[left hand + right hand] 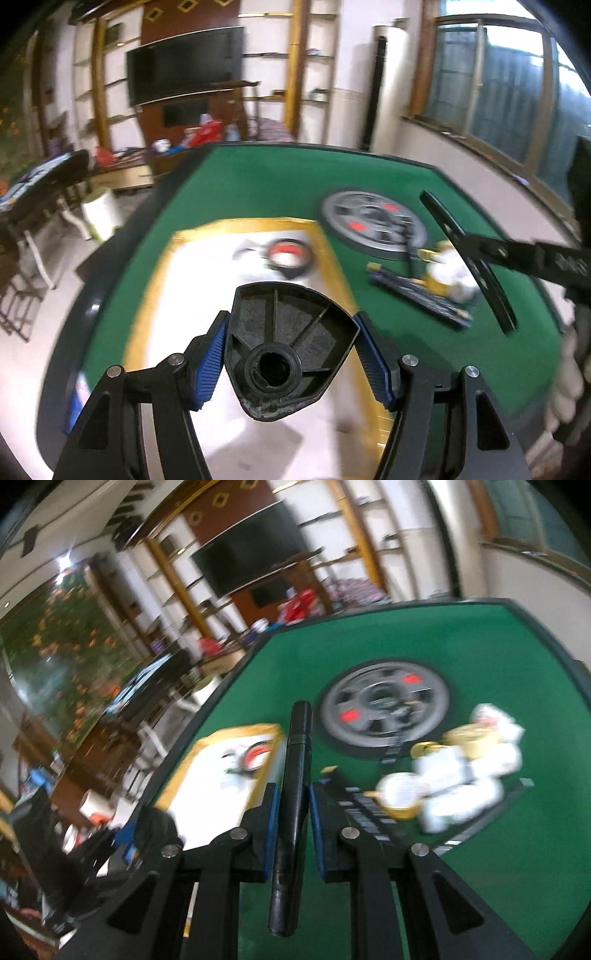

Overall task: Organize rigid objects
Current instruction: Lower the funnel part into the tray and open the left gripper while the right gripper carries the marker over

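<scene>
My left gripper [290, 363] is shut on a black ribbed plastic part with a round socket [284, 343], held above a white tray with a gold rim [334, 258]. My right gripper [291, 808] is shut on a long black tube [293, 794], held above the green table [498, 867]. The right gripper with its tube also shows at the right of the left wrist view [476, 258]. A red and black round item [288, 253] lies in the tray.
A grey wheel-like disc with red marks [384, 712] lies on the green table. White and gold tins [454, 775] and a dark flat bar [417, 295] are piled beside it. Chairs and a TV wall stand beyond the table's far edge.
</scene>
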`<act>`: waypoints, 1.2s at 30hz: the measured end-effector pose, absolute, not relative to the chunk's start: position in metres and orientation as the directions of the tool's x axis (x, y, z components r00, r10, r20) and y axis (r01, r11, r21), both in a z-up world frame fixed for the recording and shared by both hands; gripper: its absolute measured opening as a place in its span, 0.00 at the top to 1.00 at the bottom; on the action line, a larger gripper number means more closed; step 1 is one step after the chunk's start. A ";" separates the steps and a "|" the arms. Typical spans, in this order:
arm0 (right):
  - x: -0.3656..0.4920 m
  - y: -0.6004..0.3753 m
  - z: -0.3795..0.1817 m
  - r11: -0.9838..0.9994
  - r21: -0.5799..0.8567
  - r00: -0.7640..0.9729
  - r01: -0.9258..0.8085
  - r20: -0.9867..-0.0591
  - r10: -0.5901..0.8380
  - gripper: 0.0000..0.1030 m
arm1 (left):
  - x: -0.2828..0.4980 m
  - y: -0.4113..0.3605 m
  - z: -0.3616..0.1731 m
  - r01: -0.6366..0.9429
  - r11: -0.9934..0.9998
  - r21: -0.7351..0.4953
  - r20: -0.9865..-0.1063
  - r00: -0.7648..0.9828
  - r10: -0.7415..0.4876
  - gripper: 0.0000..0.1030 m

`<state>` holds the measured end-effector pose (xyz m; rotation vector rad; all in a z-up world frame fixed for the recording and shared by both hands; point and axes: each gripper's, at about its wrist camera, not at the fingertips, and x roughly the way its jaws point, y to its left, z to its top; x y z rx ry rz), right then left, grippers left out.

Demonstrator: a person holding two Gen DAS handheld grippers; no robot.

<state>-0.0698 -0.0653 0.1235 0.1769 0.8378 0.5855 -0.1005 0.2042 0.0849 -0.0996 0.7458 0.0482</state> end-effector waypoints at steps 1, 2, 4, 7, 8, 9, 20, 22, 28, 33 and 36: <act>-0.068 -0.048 0.121 0.819 0.366 0.501 -0.441 -0.657 0.563 0.84 | -0.095 0.213 0.083 -0.098 0.993 -0.060 -0.682 0.731 0.031 0.33; -0.067 -0.035 0.118 0.812 0.362 0.483 -0.458 -0.665 0.569 0.84 | -0.088 0.222 0.080 -0.117 0.992 -0.047 -0.688 0.724 0.053 0.33; -0.066 -0.013 0.113 0.796 0.362 0.446 -0.485 -0.681 0.581 0.84 | -0.075 0.237 0.072 -0.140 0.989 -0.044 -0.702 0.709 0.069 0.33; -0.065 0.020 0.102 0.776 0.358 0.398 -0.520 -0.702 0.591 0.84 | -0.055 0.255 0.062 -0.156 0.987 -0.046 -0.727 0.683 0.074 0.32; -0.064 0.028 0.098 0.771 0.358 0.385 -0.526 -0.708 0.592 0.84 | -0.048 0.259 0.058 -0.157 0.987 -0.047 -0.736 0.674 0.072 0.32; -0.062 0.038 0.093 0.765 0.362 0.366 -0.532 -0.717 0.594 0.84 | -0.046 0.261 0.056 -0.156 0.987 -0.047 -0.741 0.668 0.070 0.32; -0.043 0.081 0.059 0.750 0.383 0.267 -0.539 -0.767 0.583 0.84 | -0.003 0.275 0.035 -0.160 0.986 -0.035 -0.817 0.573 0.064 0.32; -0.041 0.082 0.056 0.748 0.387 0.258 -0.539 -0.769 0.584 0.84 | 0.001 0.278 0.031 -0.168 0.985 -0.034 -0.824 0.562 0.067 0.32; -0.042 0.084 0.054 0.744 0.385 0.248 -0.546 -0.774 0.582 0.84 | 0.009 0.281 0.024 -0.175 0.983 -0.048 -0.837 0.544 0.056 0.32; -0.041 0.089 0.053 0.745 0.378 0.246 -0.550 -0.779 0.577 0.84 | 0.017 0.279 0.022 -0.178 0.984 -0.023 -0.840 0.536 0.078 0.32; -0.043 0.090 0.054 0.746 0.375 0.245 -0.551 -0.781 0.574 0.84 | 0.021 0.282 0.020 -0.185 0.982 -0.028 -0.844 0.532 0.076 0.32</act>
